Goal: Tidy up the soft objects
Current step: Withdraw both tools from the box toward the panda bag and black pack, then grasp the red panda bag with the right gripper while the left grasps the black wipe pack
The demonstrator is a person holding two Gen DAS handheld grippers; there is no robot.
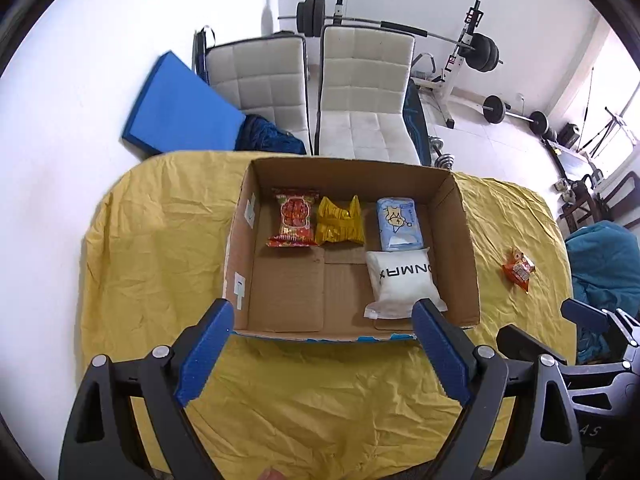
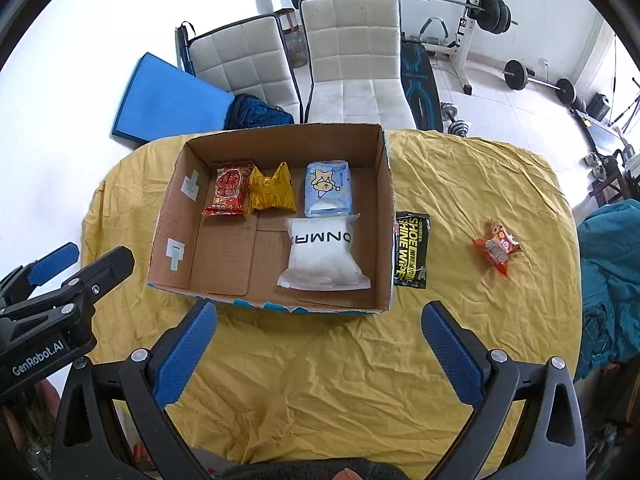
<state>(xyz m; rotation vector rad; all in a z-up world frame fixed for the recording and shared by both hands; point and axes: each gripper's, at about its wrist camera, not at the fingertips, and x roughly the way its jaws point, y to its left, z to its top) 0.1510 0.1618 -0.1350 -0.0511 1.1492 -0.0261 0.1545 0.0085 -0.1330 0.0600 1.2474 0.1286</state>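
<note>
An open cardboard box (image 1: 466,240) (image 2: 386,216) stands on a yellow cloth. It holds a red snack pack (image 1: 294,222) (image 2: 230,192), a yellow pack (image 1: 339,222) (image 2: 272,194), a blue tissue pack (image 1: 399,224) (image 2: 328,194) and a white pouch (image 1: 404,282) (image 2: 322,256). Right of the box lie a black shoe-wipes sachet (image 2: 412,249) and an orange snack pack (image 1: 519,270) (image 2: 497,249). My left gripper (image 1: 324,320) is open and empty at the box's near wall. My right gripper (image 2: 318,324) is open and empty just before the box.
The yellow cloth (image 1: 312,400) (image 2: 320,380) covers a rounded table. Two white chairs (image 1: 368,92) (image 2: 352,56), a blue mat (image 1: 176,108) and weight equipment (image 1: 476,52) stand behind. A teal cloth (image 2: 612,272) lies at the right edge.
</note>
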